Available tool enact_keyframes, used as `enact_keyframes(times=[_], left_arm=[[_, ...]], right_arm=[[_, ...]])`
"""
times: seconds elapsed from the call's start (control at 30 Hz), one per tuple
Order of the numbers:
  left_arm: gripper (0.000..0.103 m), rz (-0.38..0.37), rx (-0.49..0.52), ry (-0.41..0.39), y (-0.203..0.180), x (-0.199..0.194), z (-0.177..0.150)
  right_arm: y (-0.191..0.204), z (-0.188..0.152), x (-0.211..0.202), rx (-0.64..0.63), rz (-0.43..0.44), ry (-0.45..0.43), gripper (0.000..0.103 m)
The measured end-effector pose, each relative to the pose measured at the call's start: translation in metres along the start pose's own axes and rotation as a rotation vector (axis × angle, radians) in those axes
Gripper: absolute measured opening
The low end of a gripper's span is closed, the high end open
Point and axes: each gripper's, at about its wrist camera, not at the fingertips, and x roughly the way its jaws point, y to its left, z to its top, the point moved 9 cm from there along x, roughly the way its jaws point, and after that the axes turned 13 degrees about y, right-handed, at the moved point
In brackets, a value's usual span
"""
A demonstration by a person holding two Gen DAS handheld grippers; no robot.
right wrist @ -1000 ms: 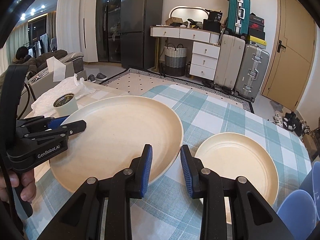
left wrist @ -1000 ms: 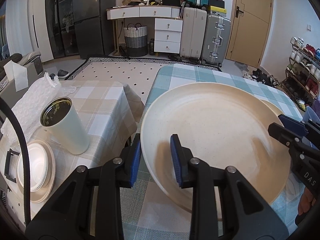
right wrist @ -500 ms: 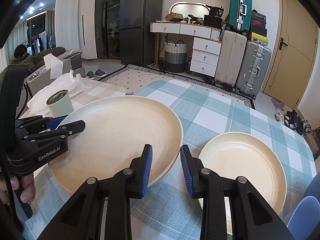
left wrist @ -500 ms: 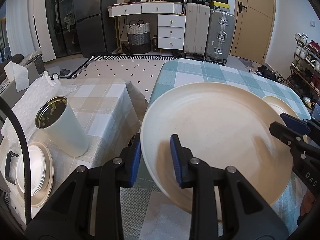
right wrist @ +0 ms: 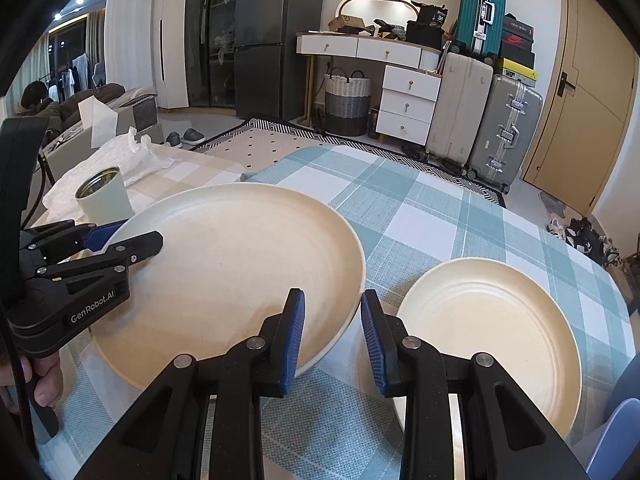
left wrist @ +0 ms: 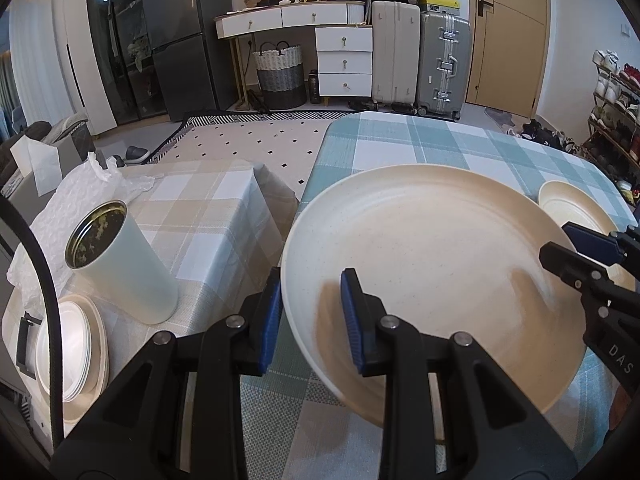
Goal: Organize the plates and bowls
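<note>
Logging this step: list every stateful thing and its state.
Big plate: held at opposite rims by both tongs.
Left tongs: shut on big plate's rim.
Right tongs: shut on big plate's rim.
Small plate: flat on the table, untouched.
Can: upright, open top.
Plate stack: stacked on the side table.
</note>
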Motion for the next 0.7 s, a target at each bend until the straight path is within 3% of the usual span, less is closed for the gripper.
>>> enact_keyframes(times=[0.33, 0.7], left_arm=[[0.025, 0.062, 0.029, -0.001, 0.001, 0.011, 0.0], [0.025, 0.075, 0.054, 0.03, -0.005, 0.019, 0.0]], right_arm=[[0.003, -0.002, 0.018, -0.006, -0.018, 0.04, 0.029], [0.002, -0.002, 0.035, -0.014, -0.045, 0.062, 0.03]])
